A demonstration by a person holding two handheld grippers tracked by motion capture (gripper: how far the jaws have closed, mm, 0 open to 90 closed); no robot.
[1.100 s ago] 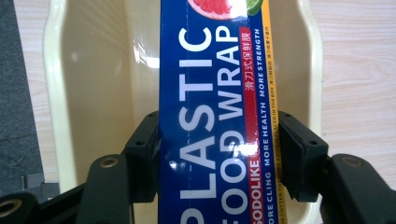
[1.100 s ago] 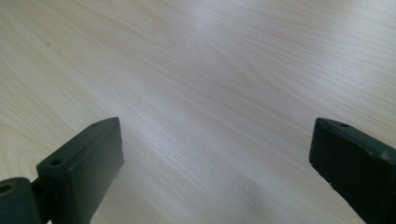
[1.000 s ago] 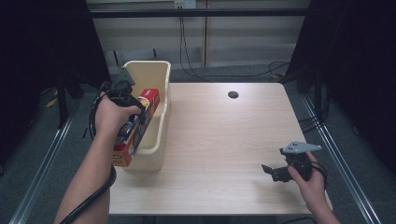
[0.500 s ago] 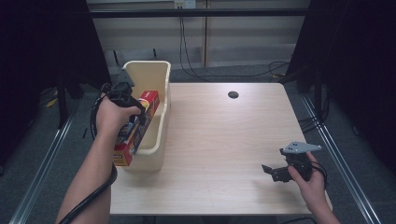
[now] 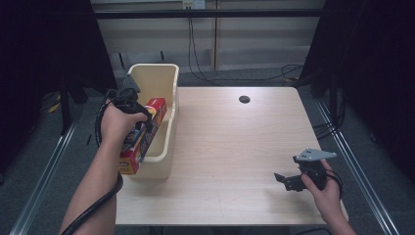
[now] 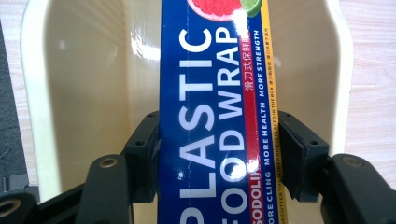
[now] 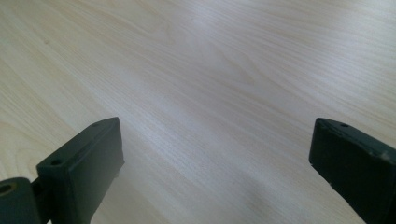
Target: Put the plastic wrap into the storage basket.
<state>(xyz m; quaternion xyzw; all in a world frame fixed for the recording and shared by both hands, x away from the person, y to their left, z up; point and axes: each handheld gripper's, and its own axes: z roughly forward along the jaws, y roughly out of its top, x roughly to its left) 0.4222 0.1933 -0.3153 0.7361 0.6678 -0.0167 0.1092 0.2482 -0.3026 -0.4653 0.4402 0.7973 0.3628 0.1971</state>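
Observation:
A long plastic food wrap box (image 5: pixel 145 132) with a blue, red and yellow print lies lengthwise in the cream plastic bin (image 5: pixel 165 88) at the table's left edge, its near end sticking out over the bin's front rim. My left gripper (image 5: pixel 139 128) is shut on that box; in the left gripper view the box (image 6: pixel 217 121) runs between both black pads (image 6: pixel 144 149), with the bin's wall (image 6: pixel 79 93) behind. My right gripper (image 5: pixel 284 180) rests near the table's front right corner, jaws wide apart over bare wood (image 7: pixel 210 93).
The light wooden table (image 5: pixel 235 147) has a dark round cable hole (image 5: pixel 244 99) at its far side. Metal floor rails run along both sides, and cables lie on the floor behind the table.
The left hand has shifted slightly with the box, which sits a little lower and nearer along the bin. The right hand and its gripper have not moved.

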